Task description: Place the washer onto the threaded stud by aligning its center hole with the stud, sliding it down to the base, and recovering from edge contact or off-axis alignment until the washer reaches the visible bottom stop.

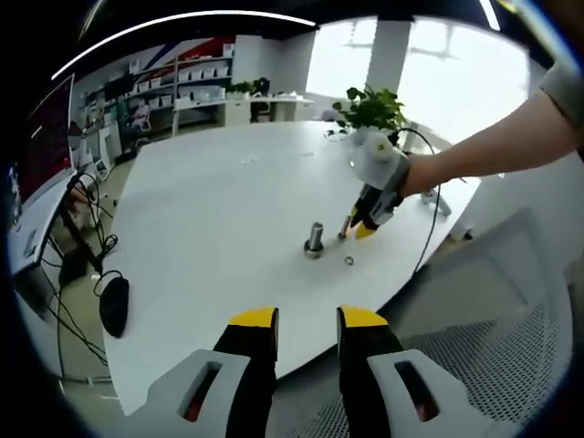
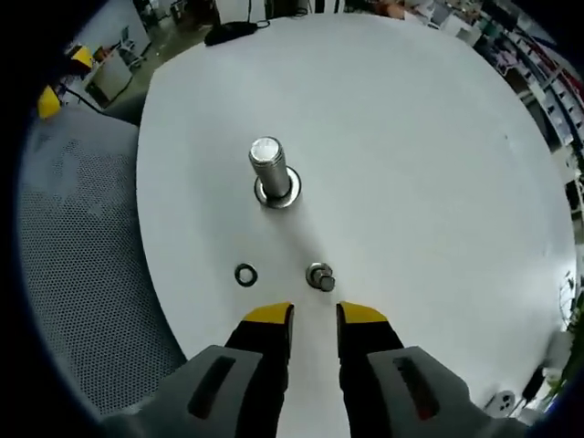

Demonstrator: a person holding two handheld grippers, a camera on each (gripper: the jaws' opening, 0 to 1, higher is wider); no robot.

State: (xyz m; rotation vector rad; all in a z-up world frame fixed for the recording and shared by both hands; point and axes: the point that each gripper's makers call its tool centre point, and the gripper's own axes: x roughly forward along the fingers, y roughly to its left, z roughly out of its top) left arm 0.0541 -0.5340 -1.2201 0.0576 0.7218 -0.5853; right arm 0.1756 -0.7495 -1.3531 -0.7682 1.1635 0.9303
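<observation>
left gripper (image 1: 307,319) empty, off table (image 1: 210,210) | right gripper (image 1: 358,228) near stud (image 1: 315,239), washer (image 1: 349,261)

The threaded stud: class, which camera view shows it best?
The right gripper view: the threaded stud is near, from above, its threads and base ring clear. The left gripper view shows it small, far across the white table.

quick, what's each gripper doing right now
Left gripper: open, holding nothing, back from the table.
Right gripper: open, empty, just short of the small nut.
</observation>
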